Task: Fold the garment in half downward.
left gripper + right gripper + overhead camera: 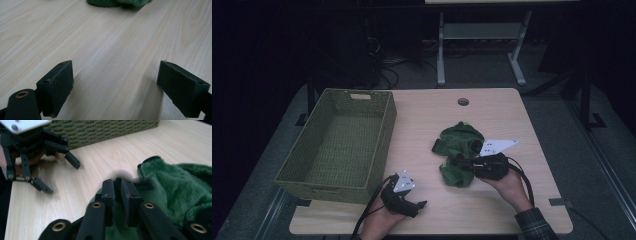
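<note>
A woven green basket (339,142) stands on the left part of the desk (492,107). Its interior, as seen from the high view, holds no items; only the woven floor and walls show. One long wall of the basket (100,130) appears across the top of the right gripper view.

A green plush cloth (459,150) lies crumpled on the desk, right of the basket and well apart from it. Its near edge (117,2) shows at the top of the left gripper view, and its pile (180,187) occupies the right side of the right gripper view.

Right hand-held gripper (467,162): it lies low and roughly level at the near right side of the cloth, with the person's right hand (507,182) behind it. In the right gripper view its two black jaws stand nearly together (118,192), separated by a narrow gap, with green fabric bunched between and under them. The pads press on a fold of the cloth, so the cloth is gripped.

Left hand-held gripper (412,202): it sits at the near edge of the desk, just beside the near right corner of the basket and well apart from the cloth. Its jaws stand wide apart (115,90). Only bare desk surface lies between them, and they hold nothing. The right gripper view shows this same gripper (60,173) with its fingers spread, low over the desk in front of the basket wall.
</note>
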Demonstrator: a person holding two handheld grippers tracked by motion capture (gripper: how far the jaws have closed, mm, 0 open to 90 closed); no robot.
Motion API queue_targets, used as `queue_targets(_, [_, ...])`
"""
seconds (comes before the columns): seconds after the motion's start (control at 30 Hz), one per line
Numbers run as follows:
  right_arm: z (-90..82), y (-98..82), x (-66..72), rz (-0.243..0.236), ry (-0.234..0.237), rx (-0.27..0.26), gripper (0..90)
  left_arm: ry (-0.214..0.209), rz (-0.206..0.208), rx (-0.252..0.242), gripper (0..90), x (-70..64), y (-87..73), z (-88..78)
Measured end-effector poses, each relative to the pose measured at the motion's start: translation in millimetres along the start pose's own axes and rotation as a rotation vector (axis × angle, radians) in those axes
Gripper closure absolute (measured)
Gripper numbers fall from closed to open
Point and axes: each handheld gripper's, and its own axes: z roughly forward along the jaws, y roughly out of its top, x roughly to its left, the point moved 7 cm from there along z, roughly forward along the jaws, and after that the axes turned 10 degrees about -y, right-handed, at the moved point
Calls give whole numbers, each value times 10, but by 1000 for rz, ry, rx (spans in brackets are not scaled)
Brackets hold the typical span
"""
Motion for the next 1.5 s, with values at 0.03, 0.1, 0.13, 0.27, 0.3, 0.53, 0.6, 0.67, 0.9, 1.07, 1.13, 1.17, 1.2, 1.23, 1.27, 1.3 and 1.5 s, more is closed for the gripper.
queue_targets(0.03, [0, 10, -6, 0, -5, -7, 786, 0, 0, 0, 129, 0, 0, 0])
queue_targets(0.1, [-2, 19, -24, 5, -12, -16, 780, 0, 0, 0, 128, 0, 0, 0])
queue_targets(0.13, [-3, 18, -30, 10, -15, -15, 784, 0, 0, 0, 128, 0, 0, 0])
queue_targets(0.27, [20, -6, -141, 45, -73, -4, 875, -1, 2, 3, 128, 0, -2, -2])
queue_targets(0.3, [34, -9, -172, 49, -83, -6, 895, -2, 0, 3, 129, -2, -2, -1])
queue_targets(0.53, [254, -149, -241, 94, -86, 89, 897, -2, 0, 4, 128, -2, -2, -1])
queue_targets(0.6, [332, -180, -222, 94, -66, 110, 897, -2, 0, 4, 128, -2, -2, -1])
queue_targets(0.67, [389, -204, -195, 90, -51, 132, 898, -2, 0, 4, 128, -2, -2, -1])
queue_targets(0.9, [517, -327, -127, 76, -13, 210, 900, -2, -1, 3, 129, -3, -2, 0])
queue_targets(1.07, [526, -378, -81, 81, 37, 254, 900, -2, 0, 4, 128, -3, -3, 0])
queue_targets(1.13, [515, -388, -46, 64, 59, 264, 900, -2, 0, 4, 128, -3, -3, 0])
queue_targets(1.17, [510, -390, -37, 62, 64, 267, 900, -2, 0, 4, 128, -3, -3, -1])
queue_targets(1.2, [509, -396, -34, 50, 71, 267, 900, -3, 0, 4, 128, -3, -3, 0])
queue_targets(1.23, [501, -397, -19, 55, 77, 274, 900, -3, 1, 5, 126, -3, -2, 0])
queue_targets(1.27, [500, -397, -16, 54, 78, 272, 900, -3, 1, 5, 125, -3, -2, 0])
queue_targets(1.3, [499, -394, -12, 62, 81, 267, 900, -2, 0, 5, 125, -3, -1, 0])
queue_targets(1.5, [405, -303, -77, 51, 29, 211, 811, -14, -24, 16, 131, 9, 26, -4])
